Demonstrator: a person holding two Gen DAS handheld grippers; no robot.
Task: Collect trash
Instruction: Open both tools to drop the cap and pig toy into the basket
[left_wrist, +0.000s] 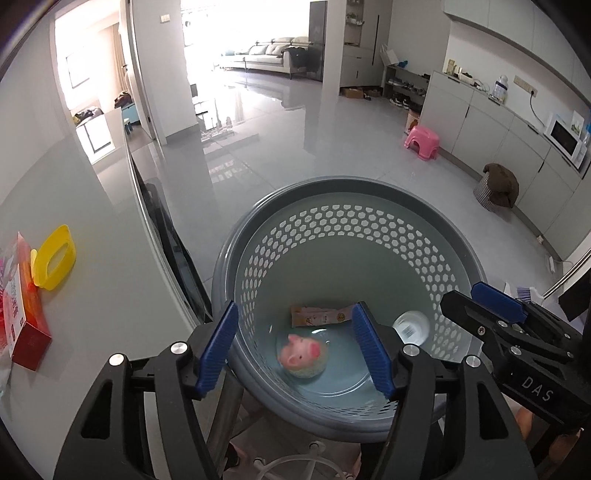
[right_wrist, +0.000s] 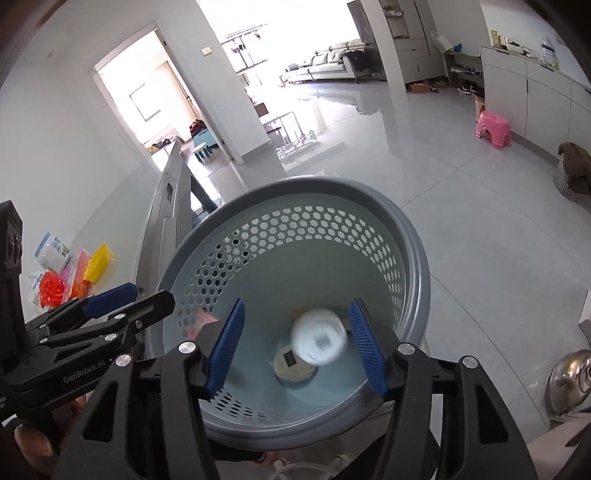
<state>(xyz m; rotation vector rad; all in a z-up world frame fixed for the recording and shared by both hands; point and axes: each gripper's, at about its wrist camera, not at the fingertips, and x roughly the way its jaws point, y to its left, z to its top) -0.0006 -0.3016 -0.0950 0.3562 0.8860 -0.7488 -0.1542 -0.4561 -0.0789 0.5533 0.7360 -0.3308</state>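
Note:
A grey perforated waste basket (left_wrist: 343, 192) stands beside the table; it also shows in the right wrist view (right_wrist: 417, 258). Inside lie a pink pig-faced round thing (left_wrist: 303, 356), a flat snack wrapper (left_wrist: 319, 315) and a white cup (left_wrist: 412, 328). In the right wrist view the white cup (right_wrist: 319, 341) is blurred, in the air between my open fingers above a round pad (right_wrist: 293, 367). My left gripper (left_wrist: 295, 350) is open and empty above the basket. My right gripper (right_wrist: 295, 347) is open over the basket; it also shows in the left wrist view (left_wrist: 480, 310).
On the grey table lie a red box (left_wrist: 22, 314) and a yellow plastic piece (left_wrist: 53, 256); in the right wrist view there are also a white-blue packet (right_wrist: 53, 251) and orange wrappers (right_wrist: 50, 290). A pink stool (left_wrist: 423, 142) and a covered basket (left_wrist: 496, 188) stand on the floor.

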